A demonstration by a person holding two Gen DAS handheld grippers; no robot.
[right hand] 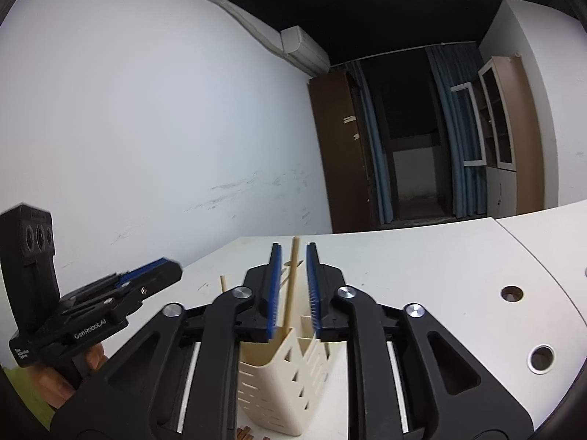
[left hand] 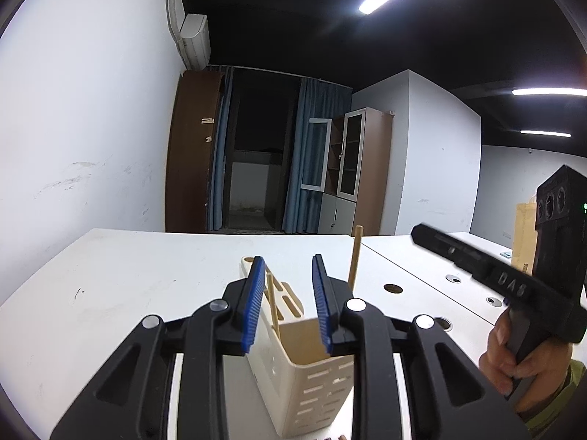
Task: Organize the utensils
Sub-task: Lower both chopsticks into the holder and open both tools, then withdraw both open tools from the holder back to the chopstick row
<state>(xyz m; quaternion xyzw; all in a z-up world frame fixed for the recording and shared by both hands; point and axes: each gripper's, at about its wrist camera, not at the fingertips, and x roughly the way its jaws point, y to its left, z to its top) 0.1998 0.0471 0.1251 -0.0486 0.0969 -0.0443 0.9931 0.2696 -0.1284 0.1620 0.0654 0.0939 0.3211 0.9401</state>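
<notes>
Your left gripper (left hand: pixel 288 300) gapes wide and empty above the cream utensil holder (left hand: pixel 312 377) on the desk (left hand: pixel 128 275), right gripper (right hand: pixel 293 289) narrowly parted around an upright chopstick (right hand: pixel 290 286), grip unclear.

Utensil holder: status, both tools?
Left tool open, empty, above holder. Right tool open; chopstick stands between its pads, untouched, its lower end in the holder. Second chopstick already in. Nothing in the way.

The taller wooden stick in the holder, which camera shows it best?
Right wrist: the taller stick stands centred between that gripper's open fingers. Left wrist shows only its upper part, behind the left gripper's finger.
</notes>
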